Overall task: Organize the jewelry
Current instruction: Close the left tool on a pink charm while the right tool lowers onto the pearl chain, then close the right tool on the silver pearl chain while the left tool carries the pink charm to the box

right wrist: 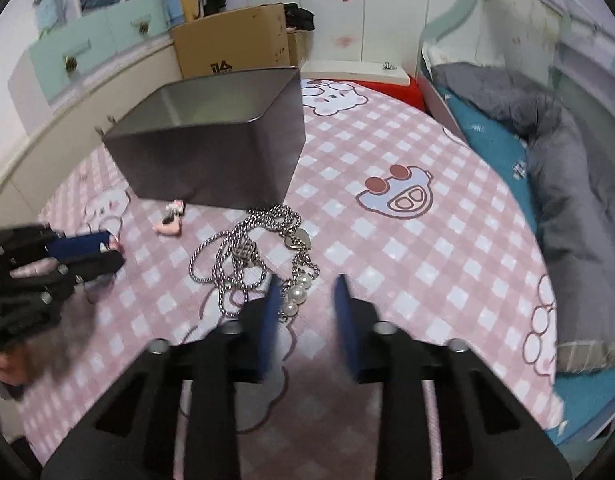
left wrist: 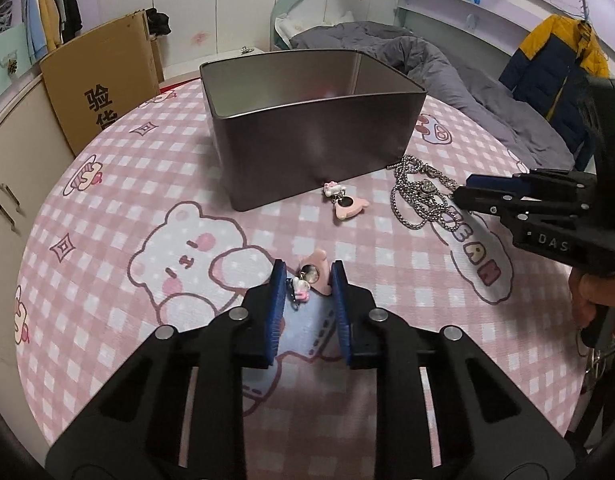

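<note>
A dark metal tin box [left wrist: 307, 120] stands open on the pink checked tablecloth; it also shows in the right wrist view [right wrist: 211, 148]. My left gripper [left wrist: 309, 280] is open around a pink charm earring [left wrist: 313, 276] lying on the cloth. A second pink charm earring [left wrist: 345, 202] lies by the tin's front corner, also in the right wrist view [right wrist: 171, 220]. A heap of silver chain necklaces [right wrist: 247, 256] with pearls [right wrist: 297, 294] lies before my right gripper [right wrist: 307, 292], which is open just behind it. The left wrist view shows the chains [left wrist: 419, 196] too.
A cardboard box [left wrist: 103, 80] stands left of the table beside cream cabinets [left wrist: 11, 184]. A bed with a grey duvet [right wrist: 567, 184] runs along the right side. A yellow and navy jacket [left wrist: 555, 68] hangs at the far right.
</note>
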### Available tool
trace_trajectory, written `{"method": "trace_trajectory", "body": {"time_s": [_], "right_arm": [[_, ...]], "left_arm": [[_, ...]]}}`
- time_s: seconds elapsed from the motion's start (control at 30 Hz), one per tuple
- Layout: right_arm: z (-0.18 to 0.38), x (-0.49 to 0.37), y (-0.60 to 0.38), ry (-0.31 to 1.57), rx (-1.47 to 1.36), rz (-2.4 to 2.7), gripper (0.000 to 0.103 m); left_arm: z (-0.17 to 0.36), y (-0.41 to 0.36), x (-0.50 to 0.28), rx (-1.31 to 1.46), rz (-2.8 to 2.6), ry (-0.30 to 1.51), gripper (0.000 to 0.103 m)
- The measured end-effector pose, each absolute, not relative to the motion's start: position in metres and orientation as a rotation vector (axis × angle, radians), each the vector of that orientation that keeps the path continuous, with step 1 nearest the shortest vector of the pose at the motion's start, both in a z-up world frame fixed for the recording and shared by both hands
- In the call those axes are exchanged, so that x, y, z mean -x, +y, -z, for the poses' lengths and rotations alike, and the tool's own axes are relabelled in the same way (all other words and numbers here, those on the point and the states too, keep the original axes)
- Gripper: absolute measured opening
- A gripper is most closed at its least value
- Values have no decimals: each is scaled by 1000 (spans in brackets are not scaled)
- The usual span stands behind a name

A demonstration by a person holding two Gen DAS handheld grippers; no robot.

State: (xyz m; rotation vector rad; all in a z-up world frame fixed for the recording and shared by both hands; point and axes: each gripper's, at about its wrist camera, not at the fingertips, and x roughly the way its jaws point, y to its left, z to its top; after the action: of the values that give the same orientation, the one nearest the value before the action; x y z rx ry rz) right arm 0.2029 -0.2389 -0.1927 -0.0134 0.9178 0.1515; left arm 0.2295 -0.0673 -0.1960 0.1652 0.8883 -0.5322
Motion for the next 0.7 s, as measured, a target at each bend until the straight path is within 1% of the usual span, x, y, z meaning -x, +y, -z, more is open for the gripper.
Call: {"method": "trace_trajectory", "body": {"time_s": [0.03, 0.13, 0.23, 0.4, 0.7], "right_arm": [[193, -202, -239, 922, 14, -159, 8], [192, -195, -239, 923, 27, -170, 8], [184, -187, -248, 904, -26, -184, 8], [155, -179, -256, 836, -68, -216, 8], [102, -171, -252, 726, -10, -242, 8]], "left_arm": [[196, -65, -229, -162, 532, 889, 22], [195, -60, -227, -149, 530, 888, 22], [191, -54, -226, -133, 527, 880, 22], [178, -47, -224, -111, 528, 854, 22], [140, -35, -221, -88, 521, 770, 22]]}}
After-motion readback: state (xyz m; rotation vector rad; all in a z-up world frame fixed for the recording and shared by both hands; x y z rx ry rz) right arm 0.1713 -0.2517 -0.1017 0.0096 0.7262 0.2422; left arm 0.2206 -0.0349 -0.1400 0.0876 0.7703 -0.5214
